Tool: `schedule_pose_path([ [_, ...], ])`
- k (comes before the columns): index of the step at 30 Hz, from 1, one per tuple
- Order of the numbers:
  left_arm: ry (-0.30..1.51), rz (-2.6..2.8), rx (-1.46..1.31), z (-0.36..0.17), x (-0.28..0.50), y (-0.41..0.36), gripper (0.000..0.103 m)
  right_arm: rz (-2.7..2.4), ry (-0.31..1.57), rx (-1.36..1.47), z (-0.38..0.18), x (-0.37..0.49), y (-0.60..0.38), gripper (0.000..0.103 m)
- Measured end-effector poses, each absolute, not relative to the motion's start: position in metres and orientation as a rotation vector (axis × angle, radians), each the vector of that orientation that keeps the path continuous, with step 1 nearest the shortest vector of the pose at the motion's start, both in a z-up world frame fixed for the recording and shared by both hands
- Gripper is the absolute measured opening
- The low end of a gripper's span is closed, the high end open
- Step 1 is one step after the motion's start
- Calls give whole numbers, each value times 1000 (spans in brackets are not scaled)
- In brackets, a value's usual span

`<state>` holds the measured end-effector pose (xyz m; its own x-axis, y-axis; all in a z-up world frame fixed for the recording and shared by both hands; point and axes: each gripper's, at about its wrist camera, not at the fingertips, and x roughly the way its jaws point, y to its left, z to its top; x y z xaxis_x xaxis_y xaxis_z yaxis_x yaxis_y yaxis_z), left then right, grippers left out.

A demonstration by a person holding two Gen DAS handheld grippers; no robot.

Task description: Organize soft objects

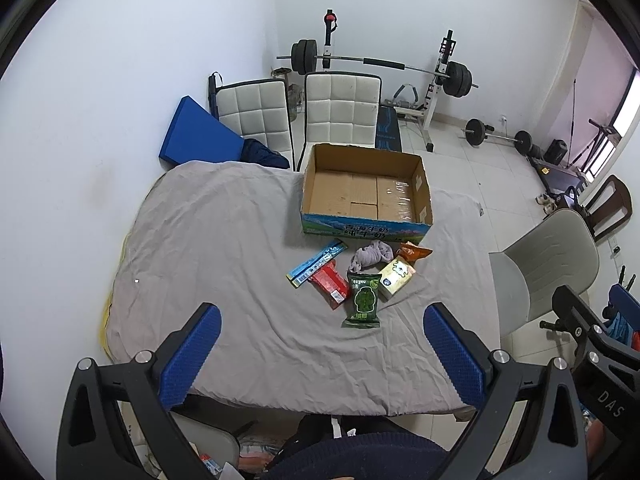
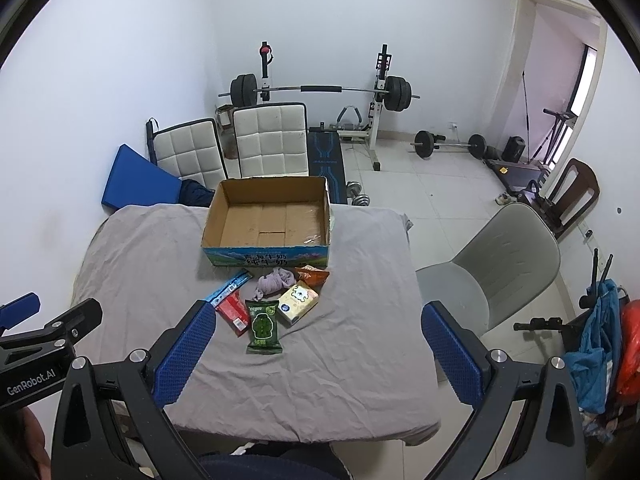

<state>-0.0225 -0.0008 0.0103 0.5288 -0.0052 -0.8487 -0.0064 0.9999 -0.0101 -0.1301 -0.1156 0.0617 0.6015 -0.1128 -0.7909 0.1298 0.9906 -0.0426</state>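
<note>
An open cardboard box (image 1: 366, 226) (image 2: 266, 258) stands empty on the grey-covered table (image 1: 208, 240) (image 2: 344, 360). In front of it lie a green packet (image 1: 362, 300) (image 2: 262, 326), a red packet (image 1: 330, 284) (image 2: 233, 312), a blue strip packet (image 1: 316, 264) (image 2: 228, 286), a grey cloth (image 1: 370, 254) (image 2: 274, 282), a yellow tissue pack (image 1: 396, 274) (image 2: 298, 302) and an orange snack bag (image 1: 414, 251) (image 2: 314, 274). My left gripper (image 1: 322, 354) and right gripper (image 2: 318, 354) are both open and empty, held above the table's near edge.
Two white padded chairs (image 1: 340, 108) (image 2: 272, 144) stand behind the table. A grey chair (image 1: 548, 268) (image 2: 496, 268) is at the right. A barbell rack (image 1: 440, 68) (image 2: 320, 90), loose weights and a blue mat (image 1: 196, 136) are further back.
</note>
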Motion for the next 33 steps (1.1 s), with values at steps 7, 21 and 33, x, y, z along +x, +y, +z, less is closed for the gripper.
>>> schedule_pose_path([
  [7, 1012, -2, -17, 10, -21, 1, 103, -145, 907, 37, 64, -132, -118, 103],
  [21, 998, -5, -13, 15, -15, 2, 103, -152, 899, 45, 67, -130, -123, 103],
  [33, 989, -12, -9, 19, -7, -3, 103, -166, 890, 47, 68, -124, -128, 103],
])
